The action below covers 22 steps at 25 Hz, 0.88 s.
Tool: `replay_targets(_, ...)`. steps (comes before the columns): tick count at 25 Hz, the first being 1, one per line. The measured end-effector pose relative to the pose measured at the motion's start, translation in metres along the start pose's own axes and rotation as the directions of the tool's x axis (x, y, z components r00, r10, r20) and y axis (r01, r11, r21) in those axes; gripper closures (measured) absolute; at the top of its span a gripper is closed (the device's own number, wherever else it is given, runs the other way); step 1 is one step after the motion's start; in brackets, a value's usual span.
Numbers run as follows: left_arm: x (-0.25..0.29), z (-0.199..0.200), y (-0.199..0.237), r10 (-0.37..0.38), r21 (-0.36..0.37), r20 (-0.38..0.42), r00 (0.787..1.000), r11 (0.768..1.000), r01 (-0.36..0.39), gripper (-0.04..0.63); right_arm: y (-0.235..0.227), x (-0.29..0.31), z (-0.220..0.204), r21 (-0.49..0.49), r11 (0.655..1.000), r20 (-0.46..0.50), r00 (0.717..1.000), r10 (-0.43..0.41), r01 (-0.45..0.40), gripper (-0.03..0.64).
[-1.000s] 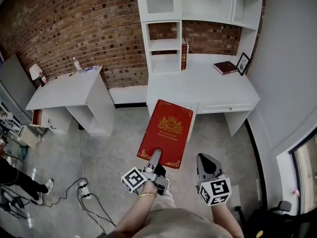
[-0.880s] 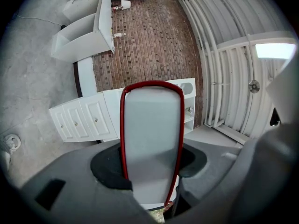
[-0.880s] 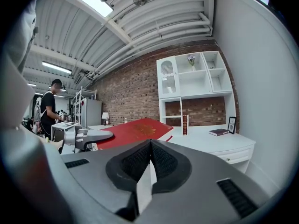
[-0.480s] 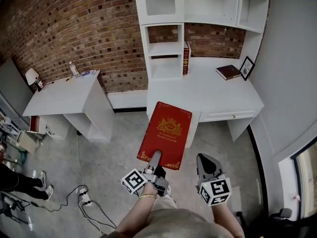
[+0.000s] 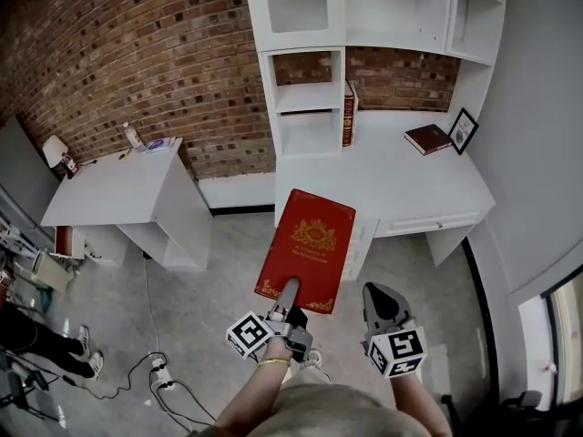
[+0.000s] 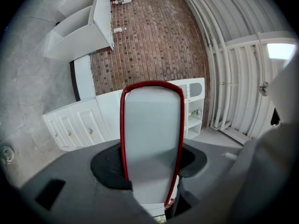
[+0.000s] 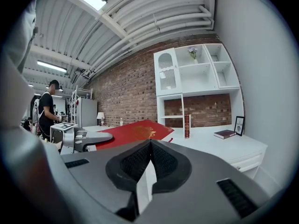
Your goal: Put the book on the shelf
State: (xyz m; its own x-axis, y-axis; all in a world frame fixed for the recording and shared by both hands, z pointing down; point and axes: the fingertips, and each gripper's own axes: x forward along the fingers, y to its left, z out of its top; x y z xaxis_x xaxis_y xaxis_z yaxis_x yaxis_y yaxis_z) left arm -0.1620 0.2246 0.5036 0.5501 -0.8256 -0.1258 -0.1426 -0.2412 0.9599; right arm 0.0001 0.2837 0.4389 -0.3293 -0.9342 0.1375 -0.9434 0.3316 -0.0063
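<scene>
A large red book (image 5: 305, 248) with a gold emblem is held out flat in front of me, above the floor. My left gripper (image 5: 288, 297) is shut on its near edge. In the left gripper view the book (image 6: 152, 134) shows edge-on, white pages framed by red cover, between the jaws. My right gripper (image 5: 383, 306) hangs beside it to the right, shut and holding nothing; its pads meet in the right gripper view (image 7: 149, 146), where the red book (image 7: 133, 132) lies to the left. The white shelf unit (image 5: 310, 89) stands ahead on a white desk (image 5: 383, 185).
An upright red book (image 5: 348, 114) leans by the shelf's open cubbies. A dark book (image 5: 428, 138) and a picture frame (image 5: 463, 130) sit on the desk's right. A white table (image 5: 118, 185) stands at left. Cables (image 5: 159, 371) lie on the floor, and a person's legs (image 5: 36, 335) show at far left.
The desk and shelf have drifted slightly right and nearer in the head view. Both grippers and the book keep the same pose in front of me.
</scene>
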Motion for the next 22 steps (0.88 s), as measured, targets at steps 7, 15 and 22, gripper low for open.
replay_targets(7,0.030,0.024,0.010,-0.010,0.004,-0.022,1.000,1.000,0.010,0.359,-0.005,0.039,0.007,0.001,1.000,0.001,1.000,-0.013,0.013,0.611)
replay_targets(15,0.059,0.048,0.023,-0.014,-0.007,-0.041,0.999,1.000,0.013,0.359,-0.011,0.077,0.011,-0.001,0.999,0.006,0.999,-0.035,0.035,0.611)
replay_targets(22,0.084,0.071,0.034,-0.003,-0.004,-0.056,0.998,1.000,0.003,0.359,-0.016,0.112,0.019,-0.008,0.999,0.009,0.999,-0.043,0.043,0.611)
